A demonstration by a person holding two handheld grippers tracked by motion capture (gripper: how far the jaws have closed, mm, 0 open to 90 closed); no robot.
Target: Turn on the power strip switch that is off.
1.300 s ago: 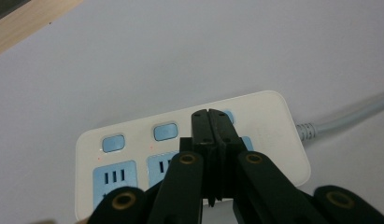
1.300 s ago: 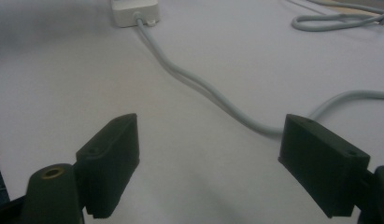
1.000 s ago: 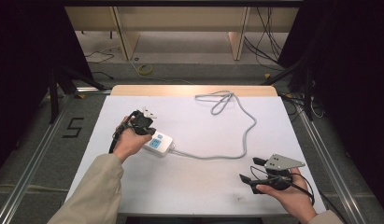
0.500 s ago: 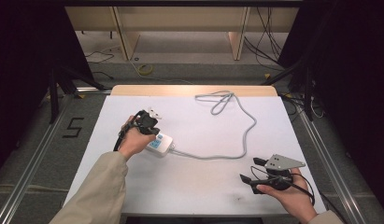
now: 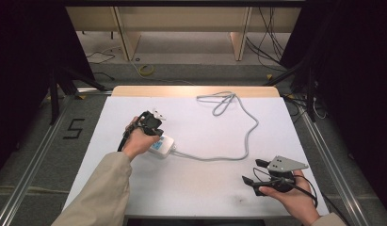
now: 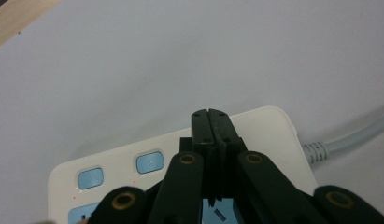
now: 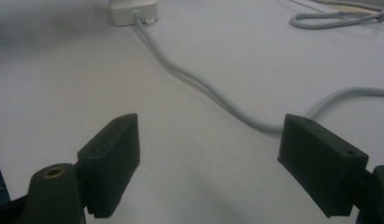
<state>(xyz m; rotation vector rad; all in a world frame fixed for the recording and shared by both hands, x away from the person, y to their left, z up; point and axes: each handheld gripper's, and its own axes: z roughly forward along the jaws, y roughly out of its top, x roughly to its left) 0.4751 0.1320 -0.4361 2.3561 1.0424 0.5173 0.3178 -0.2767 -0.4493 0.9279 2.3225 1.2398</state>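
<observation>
A white power strip (image 5: 163, 146) with blue buttons (image 6: 149, 162) lies on the white table, left of the middle. Its grey cable (image 5: 248, 136) runs right, then back to a loose coil (image 5: 222, 101) near the far edge. My left gripper (image 5: 152, 132) is held over the strip, pointing down at it. Its jaws are shut with nothing between them, their tips (image 6: 211, 115) over the strip's white top (image 6: 264, 126); I cannot tell if they touch it. My right gripper (image 5: 253, 172) stands open at the near right, apart from the cable (image 7: 203, 88).
The table's wooden far edge (image 5: 191, 91) lies just beyond the cable coil. Metal rails (image 5: 36, 155) run along the floor on both sides of the table. A bare stretch of the tabletop (image 7: 189, 154) lies between the right gripper's jaws.
The left hand and its gripper have shifted a little to the right, farther over the power strip. The right gripper has stayed where it was.
</observation>
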